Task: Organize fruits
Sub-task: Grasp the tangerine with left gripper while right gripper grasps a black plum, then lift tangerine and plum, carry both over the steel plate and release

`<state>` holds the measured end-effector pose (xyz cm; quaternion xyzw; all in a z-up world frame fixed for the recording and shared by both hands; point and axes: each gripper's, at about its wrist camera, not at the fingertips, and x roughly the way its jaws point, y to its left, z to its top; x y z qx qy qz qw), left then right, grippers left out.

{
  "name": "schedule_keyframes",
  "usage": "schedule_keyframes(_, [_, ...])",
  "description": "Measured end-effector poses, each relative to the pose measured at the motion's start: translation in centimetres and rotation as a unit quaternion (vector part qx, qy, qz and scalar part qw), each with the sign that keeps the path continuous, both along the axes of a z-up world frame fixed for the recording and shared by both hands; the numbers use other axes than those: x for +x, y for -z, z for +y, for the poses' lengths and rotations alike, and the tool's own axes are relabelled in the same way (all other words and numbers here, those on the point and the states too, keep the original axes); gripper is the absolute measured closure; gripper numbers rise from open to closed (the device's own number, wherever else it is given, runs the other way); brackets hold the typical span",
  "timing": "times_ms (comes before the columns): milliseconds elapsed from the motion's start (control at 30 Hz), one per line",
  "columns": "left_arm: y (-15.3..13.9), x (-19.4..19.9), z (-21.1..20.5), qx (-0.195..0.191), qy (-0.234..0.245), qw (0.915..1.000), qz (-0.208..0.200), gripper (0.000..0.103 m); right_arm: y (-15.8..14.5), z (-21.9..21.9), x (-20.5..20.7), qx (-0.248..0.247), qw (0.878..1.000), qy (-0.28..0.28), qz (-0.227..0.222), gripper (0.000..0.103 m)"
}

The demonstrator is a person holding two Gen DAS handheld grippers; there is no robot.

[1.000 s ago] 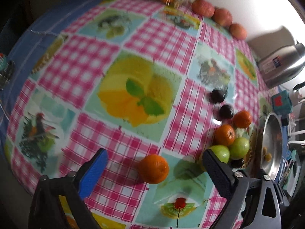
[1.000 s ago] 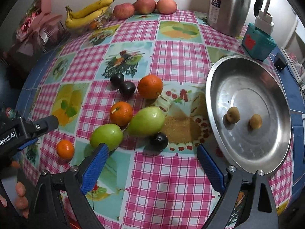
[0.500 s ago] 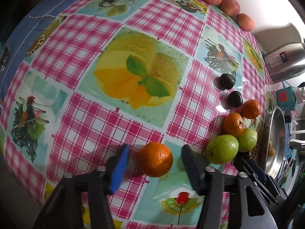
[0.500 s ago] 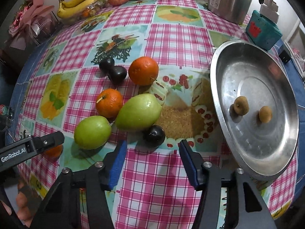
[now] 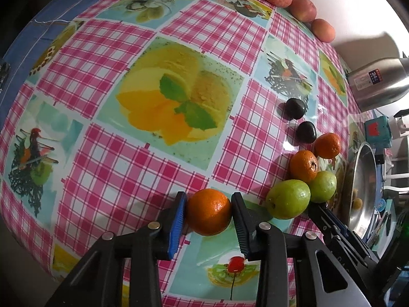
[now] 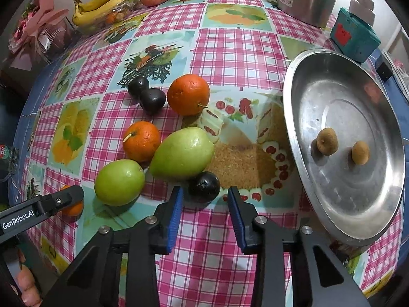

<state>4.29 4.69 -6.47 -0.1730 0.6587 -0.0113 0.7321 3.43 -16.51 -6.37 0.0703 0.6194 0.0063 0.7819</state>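
Since the earlier frames both pairs of fingers have just been closing: the left gripper [image 5: 208, 211] is now clamped on the small orange [image 5: 209, 211] on the desk [image 5: 127, 168], while the right gripper [image 6: 204, 199] stands narrow around the dark plum [image 6: 204, 186], and I cannot tell if its pads press yet. The plum touches the big green fruit [image 6: 182, 154], so lifting may roll that neighbour, and the round orange may slip on the way to the metal tray [image 6: 358, 225]
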Motion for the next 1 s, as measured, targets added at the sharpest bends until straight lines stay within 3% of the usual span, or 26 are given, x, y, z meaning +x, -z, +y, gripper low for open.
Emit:
schedule_keyframes(100, [-0.3, 0.2, 0.4, 0.001, 0.001, 1.0000, -0.008, 0.065, -0.1, 0.2, -0.1, 0.004, 1.000, 0.000, 0.000, 0.078])
schedule_keyframes(533, [-2.5, 1.7, 0.4, 0.009, -0.004, 0.9992, -0.040, 0.065, -2.6, -0.7, -0.7, 0.009, 1.000, 0.015, -0.026, 0.079])
schedule_keyframes(700, [-4.2, 3.1, -0.8, 0.019, -0.005, 0.9978, -0.064, 0.065, -4.9, -1.1, -0.7, -0.011, 0.999, 0.018, -0.048, 0.079])
schedule_keyframes(1000, [-4.3, 5.1, -3.5, 0.037, -0.002, 0.9969, -0.070, 0.065, -6.7, -2.2, 1.5, -0.029, 0.998, 0.031, -0.045, 0.079])
